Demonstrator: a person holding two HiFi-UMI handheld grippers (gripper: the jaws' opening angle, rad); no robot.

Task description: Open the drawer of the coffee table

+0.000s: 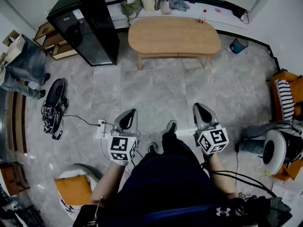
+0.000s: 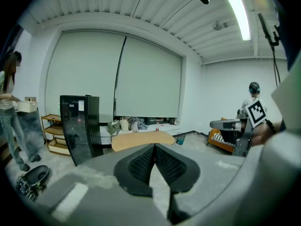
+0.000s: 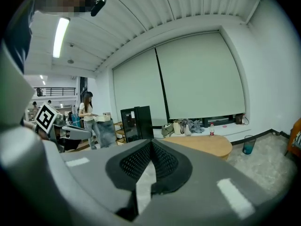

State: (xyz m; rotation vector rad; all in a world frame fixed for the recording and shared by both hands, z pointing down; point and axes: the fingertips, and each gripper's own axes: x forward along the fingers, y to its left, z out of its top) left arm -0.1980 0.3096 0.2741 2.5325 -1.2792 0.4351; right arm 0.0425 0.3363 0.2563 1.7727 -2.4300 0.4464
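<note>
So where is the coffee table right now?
Head view, top centre: the coffee table stands between the black cabinet on its left and the blue bin on its right.

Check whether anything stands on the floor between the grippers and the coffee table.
Nothing visible does. Bare floor runs from the left gripper and right gripper, both shut and empty, to the coffee table. The black cabinet stands beside it, off the path.

Black fridge point(image 1: 87, 27) just beside a wooden shelf point(image 1: 53, 46) — a blue bin point(image 1: 238, 45) well apart.
</note>
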